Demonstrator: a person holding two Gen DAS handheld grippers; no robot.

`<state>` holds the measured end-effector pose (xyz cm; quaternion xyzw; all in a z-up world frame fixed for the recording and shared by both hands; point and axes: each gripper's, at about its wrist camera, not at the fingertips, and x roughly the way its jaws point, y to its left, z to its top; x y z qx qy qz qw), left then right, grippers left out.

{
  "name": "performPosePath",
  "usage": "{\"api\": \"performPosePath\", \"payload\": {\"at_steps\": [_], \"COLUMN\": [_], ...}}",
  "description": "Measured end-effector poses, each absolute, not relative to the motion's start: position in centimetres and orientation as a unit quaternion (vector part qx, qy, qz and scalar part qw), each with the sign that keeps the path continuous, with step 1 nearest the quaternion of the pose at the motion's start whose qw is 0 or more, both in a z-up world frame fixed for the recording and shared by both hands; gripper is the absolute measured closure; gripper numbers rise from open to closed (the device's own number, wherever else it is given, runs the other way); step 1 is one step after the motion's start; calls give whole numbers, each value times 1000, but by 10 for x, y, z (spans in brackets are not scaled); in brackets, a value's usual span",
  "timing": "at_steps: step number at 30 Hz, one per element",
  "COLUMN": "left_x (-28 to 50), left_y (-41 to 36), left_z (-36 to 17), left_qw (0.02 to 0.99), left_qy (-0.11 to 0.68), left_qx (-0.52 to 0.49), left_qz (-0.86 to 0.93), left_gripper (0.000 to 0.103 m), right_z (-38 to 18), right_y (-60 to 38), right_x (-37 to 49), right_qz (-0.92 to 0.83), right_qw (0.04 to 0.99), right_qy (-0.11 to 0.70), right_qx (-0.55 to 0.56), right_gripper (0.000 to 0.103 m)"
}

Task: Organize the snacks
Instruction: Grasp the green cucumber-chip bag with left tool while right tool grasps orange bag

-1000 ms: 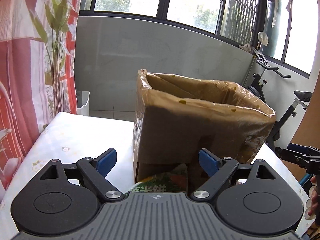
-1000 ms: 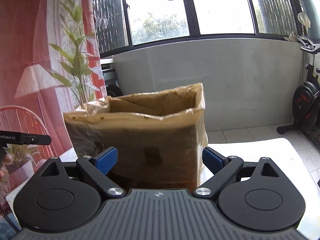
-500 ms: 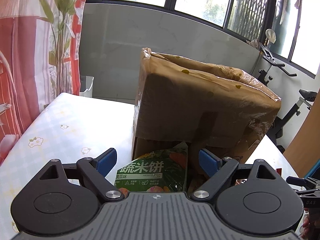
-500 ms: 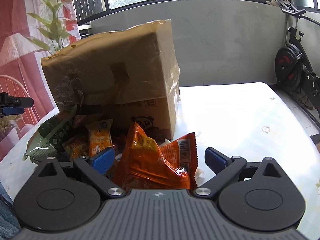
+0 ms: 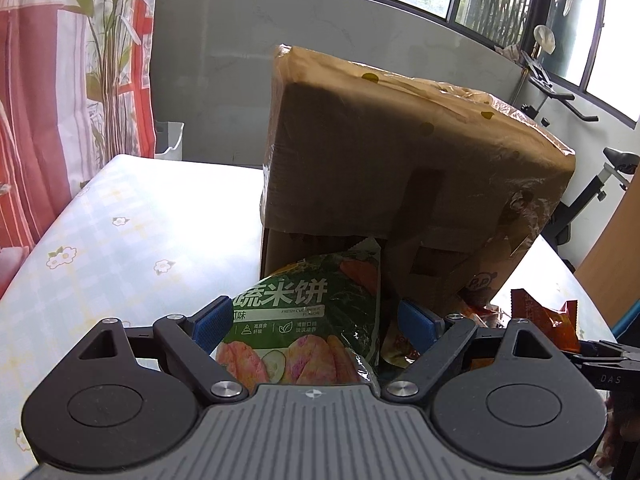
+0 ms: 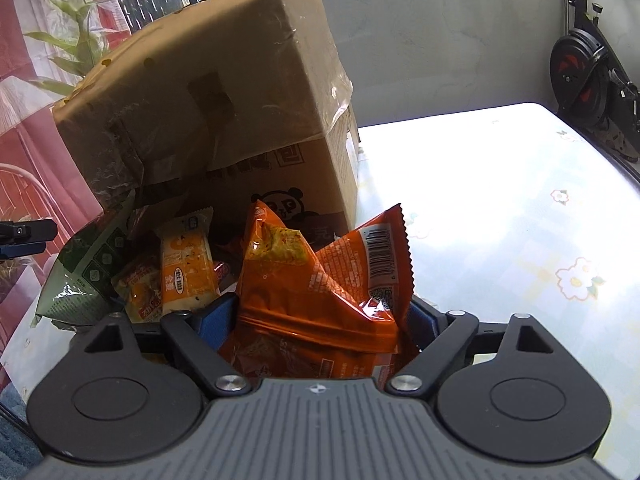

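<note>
In front of the tall brown cardboard box (image 6: 224,92), the right gripper (image 6: 320,320) is closing around a crinkled orange snack bag (image 6: 320,292), while the left gripper (image 5: 316,322) stands wide around a green rice-cracker bag (image 5: 304,320).

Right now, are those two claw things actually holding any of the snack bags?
Not firmly yet. The green rice-cracker bag sits between the left gripper fingers, untouched. The right gripper is closing around the orange bag, low on its body.

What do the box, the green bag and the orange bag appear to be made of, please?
Box: brown cardboard, matte, with wrinkled glossy tape or film on its edges. Green bag: thin printed plastic film, shiny, judging by its crinkles and glare. Orange bag: similar glossy film, with a serrated sealed edge and creased highlights.
</note>
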<state>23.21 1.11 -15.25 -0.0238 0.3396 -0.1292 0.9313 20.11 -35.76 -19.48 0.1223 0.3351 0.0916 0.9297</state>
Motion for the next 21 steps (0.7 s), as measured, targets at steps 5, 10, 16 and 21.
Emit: {"api": "performPosePath", "payload": {"at_steps": [5, 10, 16, 21], "left_x": [243, 255, 256, 246], "left_y": [2, 0, 12, 20], "left_z": [-160, -179, -193, -188], "left_qw": [926, 918, 915, 917], "left_qy": [354, 381, 389, 380], "left_qx": [0, 22, -12, -24], "left_qz": [-132, -110, -108, -119], "left_gripper": [12, 9, 4, 25], "right_z": [-189, -188, -191, -187], "right_y": [-358, -352, -352, -351], "right_x": [199, 200, 201, 199], "right_qz": [97, 102, 101, 102], "right_qw": [932, 934, 933, 934], "right_qy": [329, 324, 325, 321], "right_qx": [120, 111, 117, 116], "right_gripper": [26, 28, 28, 29]}}
